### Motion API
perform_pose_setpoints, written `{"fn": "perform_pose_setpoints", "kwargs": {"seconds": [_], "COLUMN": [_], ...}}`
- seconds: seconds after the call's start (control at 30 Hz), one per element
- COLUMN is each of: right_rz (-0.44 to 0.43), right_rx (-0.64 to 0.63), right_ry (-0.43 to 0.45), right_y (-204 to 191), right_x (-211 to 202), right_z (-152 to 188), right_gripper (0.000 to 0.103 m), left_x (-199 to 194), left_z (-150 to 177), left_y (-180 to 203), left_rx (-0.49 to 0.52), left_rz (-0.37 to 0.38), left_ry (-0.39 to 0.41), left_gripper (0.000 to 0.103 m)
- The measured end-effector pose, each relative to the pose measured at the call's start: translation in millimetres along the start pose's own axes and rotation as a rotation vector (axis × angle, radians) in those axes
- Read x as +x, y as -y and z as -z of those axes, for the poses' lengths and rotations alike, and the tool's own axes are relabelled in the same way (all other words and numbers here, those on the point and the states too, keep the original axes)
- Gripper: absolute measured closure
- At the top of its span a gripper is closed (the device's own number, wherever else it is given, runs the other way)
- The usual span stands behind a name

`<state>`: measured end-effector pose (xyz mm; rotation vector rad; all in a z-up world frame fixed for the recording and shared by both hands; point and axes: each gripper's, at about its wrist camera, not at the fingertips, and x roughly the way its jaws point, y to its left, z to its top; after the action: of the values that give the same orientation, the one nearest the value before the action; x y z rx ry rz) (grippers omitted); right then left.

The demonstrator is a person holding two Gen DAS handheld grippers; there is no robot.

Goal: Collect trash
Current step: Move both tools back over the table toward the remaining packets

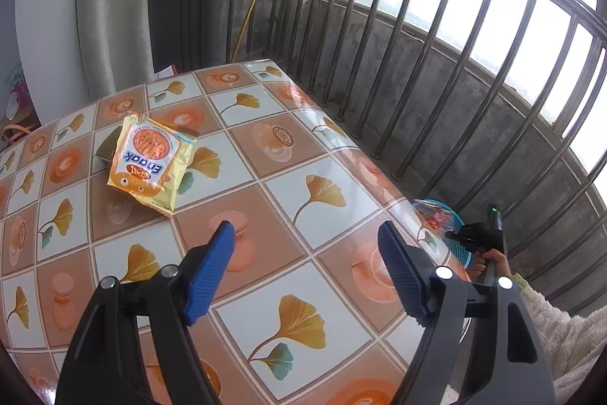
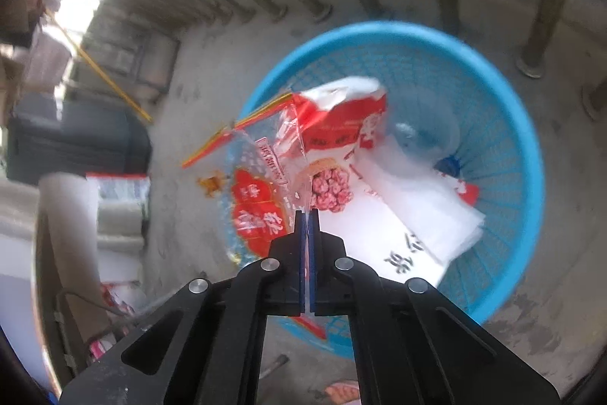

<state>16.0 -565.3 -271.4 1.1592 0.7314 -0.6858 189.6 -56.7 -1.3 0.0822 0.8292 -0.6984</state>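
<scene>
Tiled tabletop (image 1: 288, 154) with ginkgo-leaf pattern, standing beside a metal balcony railing (image 1: 447, 37). Blue mesh basket (image 2: 504, 109) on the concrete floor just past the tabletop edge, holding a red-and-white wrapper (image 2: 341, 124) and white plastic sheets (image 2: 409, 207). Yellow snack packet (image 1: 150, 164) lying flat on the tabletop, well ahead of the left tool (image 1: 307, 268), whose blue pads are spread wide and empty. Right tool (image 2: 306, 215), above the basket, clenched on a clear red-printed bag (image 2: 261, 188).
</scene>
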Motion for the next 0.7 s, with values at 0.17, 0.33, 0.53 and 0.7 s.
{"fn": "perform_pose_setpoints", "kwargs": {"seconds": [0.17, 0.33, 0.53, 0.7], "right_rz": [0.018, 0.034, 0.087, 0.226], "right_rx": [0.220, 0.377, 0.391, 0.304], "right_ry": [0.086, 0.090, 0.062, 0.019], "right_y": [62.3, 97.4, 80.3, 52.8], "right_x": [-40.7, -53.2, -37.1, -5.0], "right_z": [18.7, 26.5, 2.6, -24.1], "right_gripper": [0.103, 0.103, 0.103, 0.102], "left_x": [2.3, 2.5, -2.2, -10.0], "left_z": [2.3, -0.9, -2.9, 1.1], "left_y": [-2.3, 1.0, 5.3, -0.6], "left_rx": [-0.016, -0.019, -0.008, -0.015], "left_rz": [0.006, 0.033, 0.043, 0.013], "left_ry": [-0.012, -0.013, 0.003, 0.010], "left_gripper": [0.028, 0.028, 0.028, 0.028]}}
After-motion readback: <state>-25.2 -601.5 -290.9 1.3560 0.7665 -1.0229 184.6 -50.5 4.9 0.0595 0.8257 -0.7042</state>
